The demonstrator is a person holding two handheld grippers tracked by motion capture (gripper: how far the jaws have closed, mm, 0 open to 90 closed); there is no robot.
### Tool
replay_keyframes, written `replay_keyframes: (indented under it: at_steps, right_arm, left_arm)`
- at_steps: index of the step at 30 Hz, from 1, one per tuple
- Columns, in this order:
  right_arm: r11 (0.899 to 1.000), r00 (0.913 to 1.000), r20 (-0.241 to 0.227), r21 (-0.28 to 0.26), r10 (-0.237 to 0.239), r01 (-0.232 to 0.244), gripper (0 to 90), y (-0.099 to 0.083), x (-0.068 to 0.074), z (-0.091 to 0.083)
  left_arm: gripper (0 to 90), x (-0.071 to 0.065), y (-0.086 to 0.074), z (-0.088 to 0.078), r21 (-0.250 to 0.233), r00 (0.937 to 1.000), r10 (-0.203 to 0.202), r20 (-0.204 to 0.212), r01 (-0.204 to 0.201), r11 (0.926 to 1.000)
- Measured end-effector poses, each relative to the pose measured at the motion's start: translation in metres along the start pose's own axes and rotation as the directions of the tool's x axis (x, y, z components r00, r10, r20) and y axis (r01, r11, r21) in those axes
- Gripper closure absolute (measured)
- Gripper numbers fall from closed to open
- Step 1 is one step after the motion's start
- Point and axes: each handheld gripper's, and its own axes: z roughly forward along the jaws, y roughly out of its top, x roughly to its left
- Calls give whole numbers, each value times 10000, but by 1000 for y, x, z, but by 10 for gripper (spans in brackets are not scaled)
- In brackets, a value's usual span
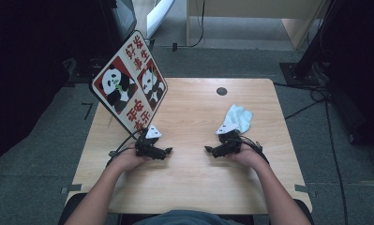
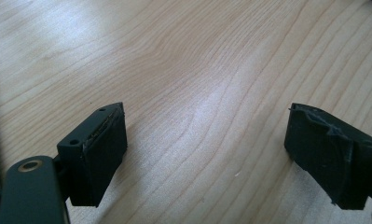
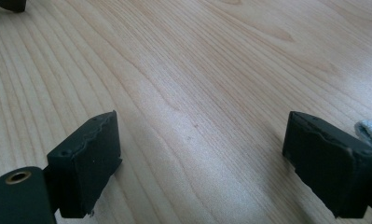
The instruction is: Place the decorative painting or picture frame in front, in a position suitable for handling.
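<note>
**Start position: both grippers empty, cloth ahead of the right one**

Wooden table (image 1: pixel 189 117) spans mid-frame. At upper left stands a panda sign (image 1: pixel 128 84). Left of centre, the left gripper (image 1: pixel 165 151) rests with jaws spread, nothing between them. Right of centre, the right gripper (image 1: pixel 209 150) is likewise spread and empty. The white cloth (image 1: pixel 236 118) lies just beyond it. Judged step: pre-grasp. The next move calls for reaching the cloth.

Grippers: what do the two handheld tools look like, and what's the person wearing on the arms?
Both are small black two-jaw units. The left tool and right tool each carry a white-grey three-cornered plate on top and trail black cables. Close up, the jaw pads are blocky, matte black, with worn edges. The forearms are uncovered, with no sleeves in view.
</note>
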Motion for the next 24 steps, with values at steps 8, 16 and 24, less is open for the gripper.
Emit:
replay_keyframes:
  at_steps: [8,16,24]
  right_arm:
    - [10000,10000,1,16,25,-25,113,0,0,0]
    - [10000,10000,0,17,28,-28,113,0,0,0]
    - [10000,10000,-25,17,-14,14,106,0,0,0]
  left_arm:
    - [130,0,0,0,0,10000,-21,-26,21,10000]
    - [129,0,0,0,2,10000,-41,-46,41,10000]
    - [130,-1,-2,-2,-24,9991,-311,-294,310,9995]
